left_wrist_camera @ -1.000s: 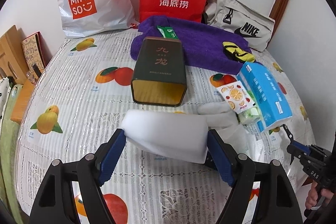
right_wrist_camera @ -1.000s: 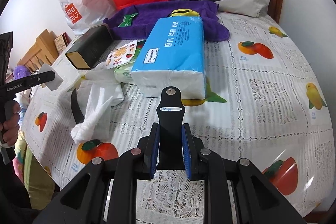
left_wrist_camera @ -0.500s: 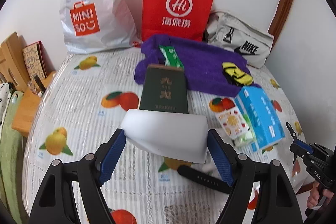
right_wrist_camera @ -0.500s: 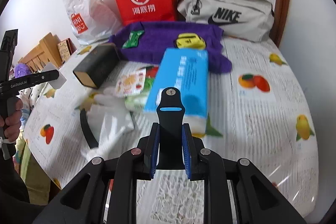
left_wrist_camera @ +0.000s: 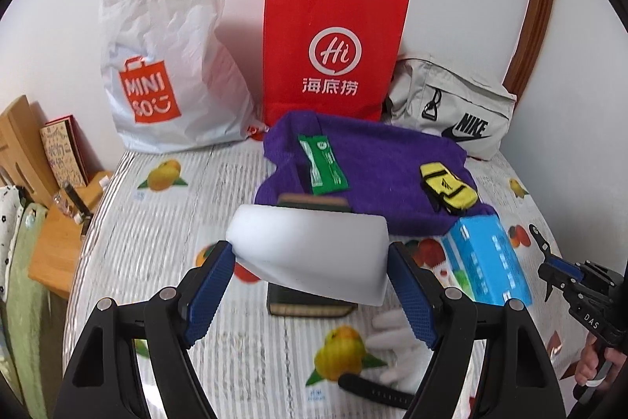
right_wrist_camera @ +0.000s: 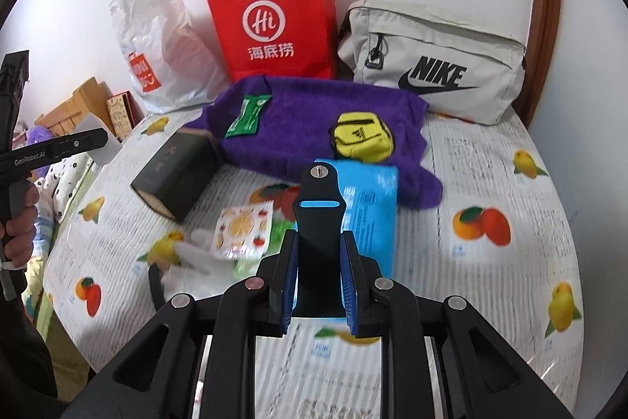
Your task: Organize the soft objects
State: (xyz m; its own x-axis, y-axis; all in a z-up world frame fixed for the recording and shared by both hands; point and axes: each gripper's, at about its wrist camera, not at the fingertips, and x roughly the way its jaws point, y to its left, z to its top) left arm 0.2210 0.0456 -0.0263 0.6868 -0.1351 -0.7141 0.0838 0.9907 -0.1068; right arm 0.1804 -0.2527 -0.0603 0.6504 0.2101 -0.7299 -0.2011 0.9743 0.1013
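Note:
My left gripper (left_wrist_camera: 310,285) is shut on a white foam sponge (left_wrist_camera: 310,258) and holds it high above the table; the sponge also shows at the far left of the right wrist view (right_wrist_camera: 98,140). My right gripper (right_wrist_camera: 318,281) is shut on a black watch strap (right_wrist_camera: 318,214), held above the table. On the fruit-print tablecloth lie a purple towel (right_wrist_camera: 314,120), a yellow pouch (right_wrist_camera: 361,136), a green packet (right_wrist_camera: 249,114), a blue tissue pack (right_wrist_camera: 371,207) and a white glove (left_wrist_camera: 392,344). A second black strap (left_wrist_camera: 373,393) lies by the glove.
A dark tea tin (right_wrist_camera: 176,175) lies left of the towel. A white MINISO bag (left_wrist_camera: 165,65), a red paper bag (left_wrist_camera: 333,53) and a grey Nike bag (right_wrist_camera: 431,61) stand against the back wall. A fruit-print packet (right_wrist_camera: 243,230) lies near the tissue pack. Wooden furniture (left_wrist_camera: 51,222) stands beyond the table's left edge.
Both grippers have risen and pulled back from the table, still holding the sponge and the strap. The objects on the table have not moved.

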